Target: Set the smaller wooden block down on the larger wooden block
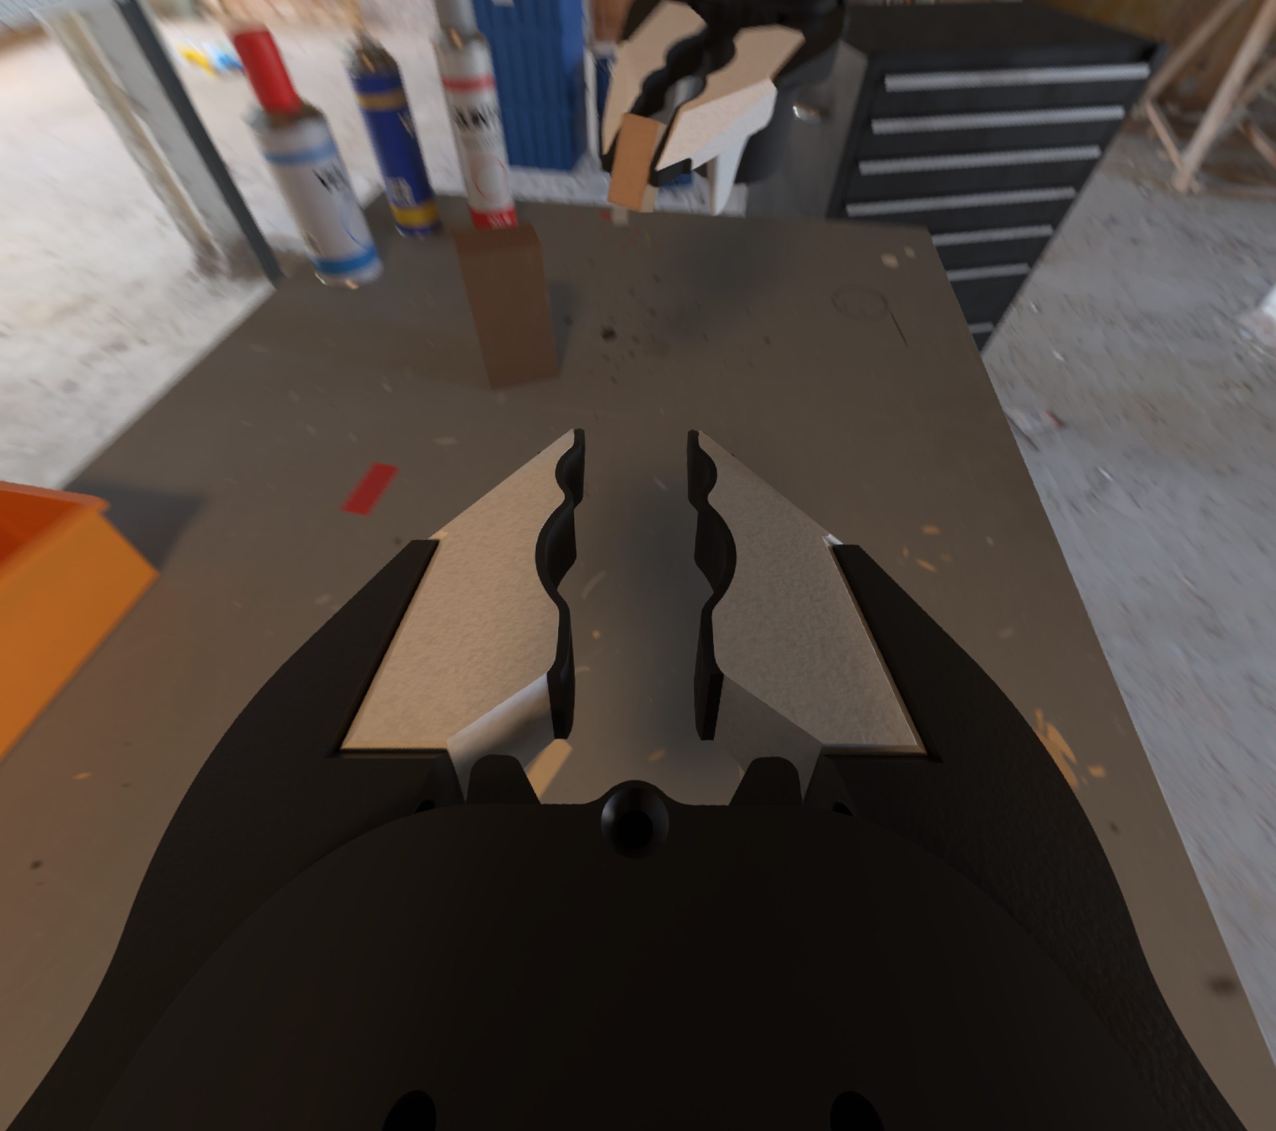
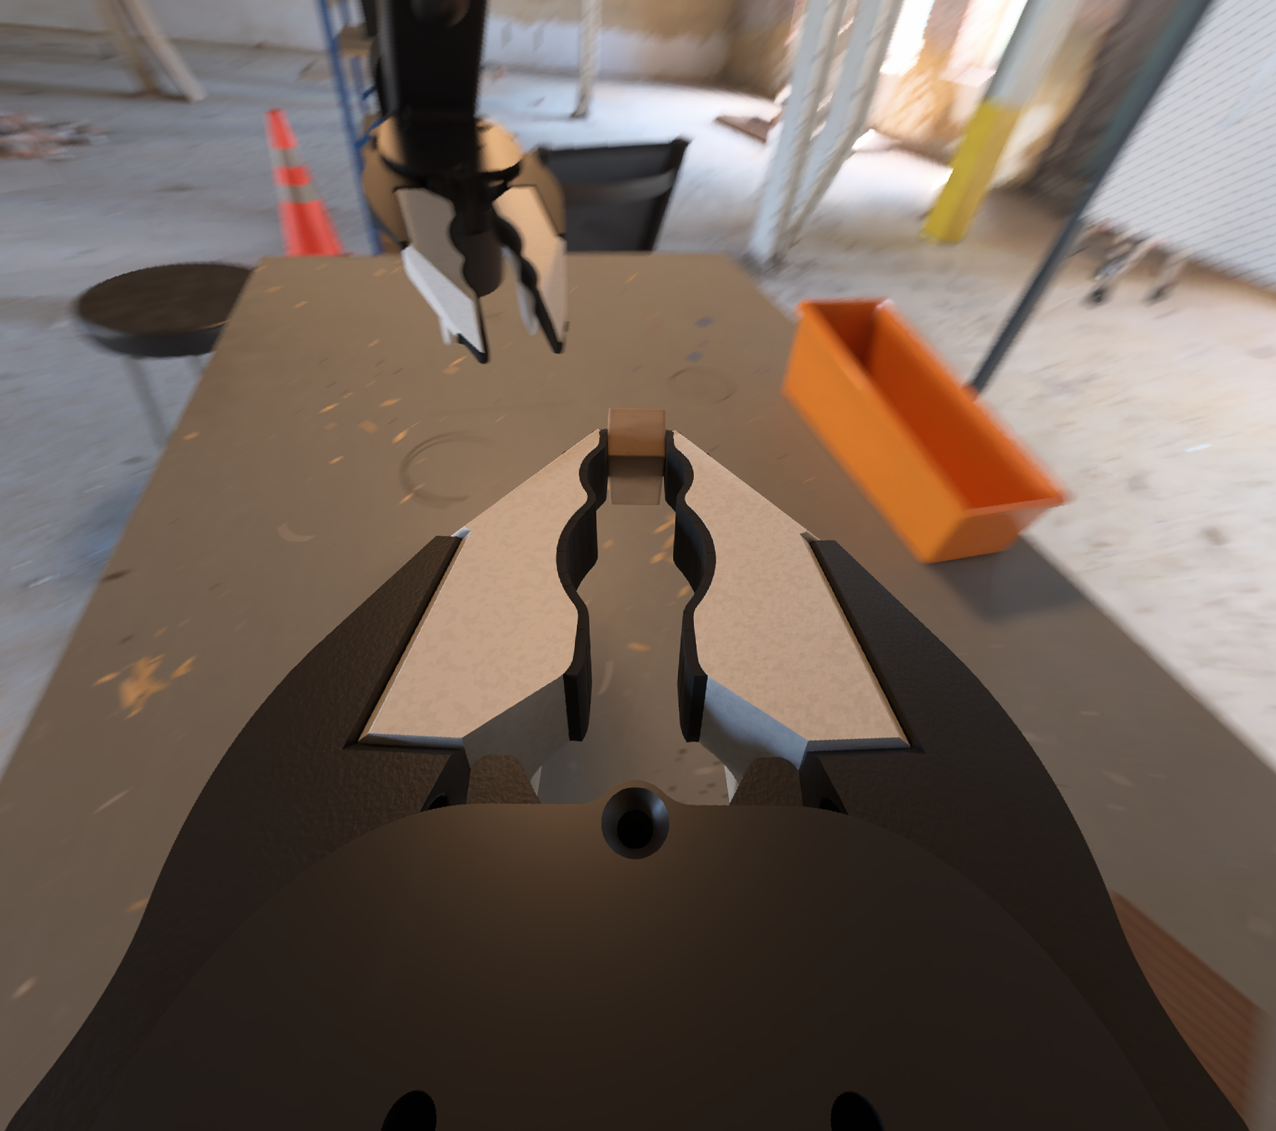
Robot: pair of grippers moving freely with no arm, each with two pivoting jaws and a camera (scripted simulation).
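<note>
The larger wooden block (image 1: 509, 307) is a dark brown upright block standing on the table's far part in the left wrist view. A brown corner at the bottom right of the right wrist view (image 2: 1194, 994) may be the same block. The smaller wooden block (image 2: 636, 454) is light tan and is pinched between the tips of my right gripper (image 2: 636, 442). In the left wrist view that gripper (image 1: 639, 166) hangs in the air with the small block (image 1: 633, 166), above and right of the larger block. My left gripper (image 1: 635, 442) is open and empty over the table's middle; it shows far off in the right wrist view (image 2: 519, 347).
Three spray cans (image 1: 387, 145) stand at the table's far left edge, behind the larger block. An orange bin (image 2: 911, 428) sits at the table edge, also seen in the left wrist view (image 1: 48, 601). A black drawer cabinet (image 1: 980, 166) stands beyond the table (image 1: 759, 352). A stool (image 2: 159, 307) is beside it.
</note>
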